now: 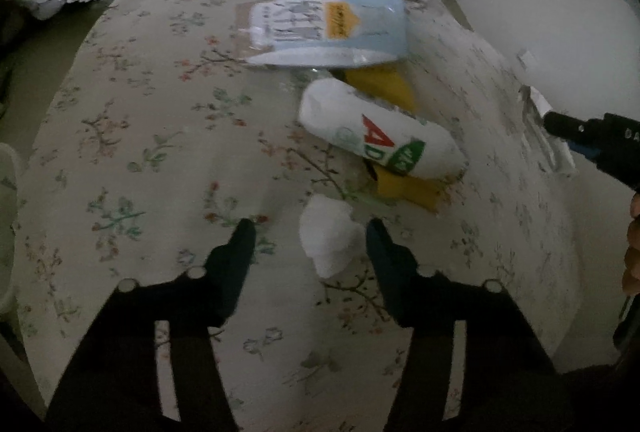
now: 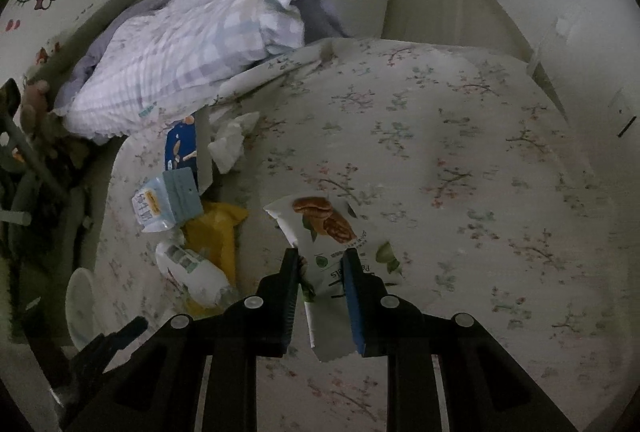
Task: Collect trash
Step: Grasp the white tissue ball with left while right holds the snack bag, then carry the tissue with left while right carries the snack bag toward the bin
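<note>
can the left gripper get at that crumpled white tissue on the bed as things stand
Probably yes. The crumpled white tissue already lies between the fingers of the left gripper on the floral bedspread, with nothing over it; the white bottle sits just beyond, clear of it.

White bottle (image 1: 380, 136) reads red "AD"; other print unreadable.

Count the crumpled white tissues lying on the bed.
2. One tissue lies between the left gripper's open fingers, near the white bottle; the other tissue sits by the blue packet below the checked pillow. More may be hidden behind other trash.
</note>
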Demonstrator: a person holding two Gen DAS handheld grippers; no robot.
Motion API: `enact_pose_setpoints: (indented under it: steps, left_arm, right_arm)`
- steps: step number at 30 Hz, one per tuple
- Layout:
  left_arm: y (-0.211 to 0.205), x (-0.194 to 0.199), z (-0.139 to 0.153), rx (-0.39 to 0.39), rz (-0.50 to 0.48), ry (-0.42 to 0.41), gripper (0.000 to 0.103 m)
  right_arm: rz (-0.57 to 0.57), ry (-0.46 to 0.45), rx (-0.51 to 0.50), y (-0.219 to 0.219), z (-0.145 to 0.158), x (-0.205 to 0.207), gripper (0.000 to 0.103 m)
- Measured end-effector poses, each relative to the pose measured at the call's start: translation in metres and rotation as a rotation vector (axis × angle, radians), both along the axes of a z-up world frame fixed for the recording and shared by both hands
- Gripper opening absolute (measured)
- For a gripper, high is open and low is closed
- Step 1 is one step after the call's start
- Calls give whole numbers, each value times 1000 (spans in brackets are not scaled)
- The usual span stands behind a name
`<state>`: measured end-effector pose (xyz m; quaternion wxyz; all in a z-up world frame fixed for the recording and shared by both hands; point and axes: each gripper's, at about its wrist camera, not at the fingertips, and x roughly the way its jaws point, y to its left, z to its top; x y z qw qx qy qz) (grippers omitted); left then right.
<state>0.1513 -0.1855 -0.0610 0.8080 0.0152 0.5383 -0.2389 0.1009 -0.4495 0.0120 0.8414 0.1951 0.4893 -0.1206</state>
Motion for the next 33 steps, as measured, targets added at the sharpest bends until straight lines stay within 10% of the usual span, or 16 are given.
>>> enact_pose_setpoints:
  steps: [13, 33]
  left_arm:
    - [-16, -3, -5, 14, -56, -5, 23]
    - [37, -11, 37, -31, 5, -115, 21]
  right_arm:
    - [-3, 6, -46, -17, 4, -29, 23]
    - [84, -77, -96, 40, 33, -16, 23]
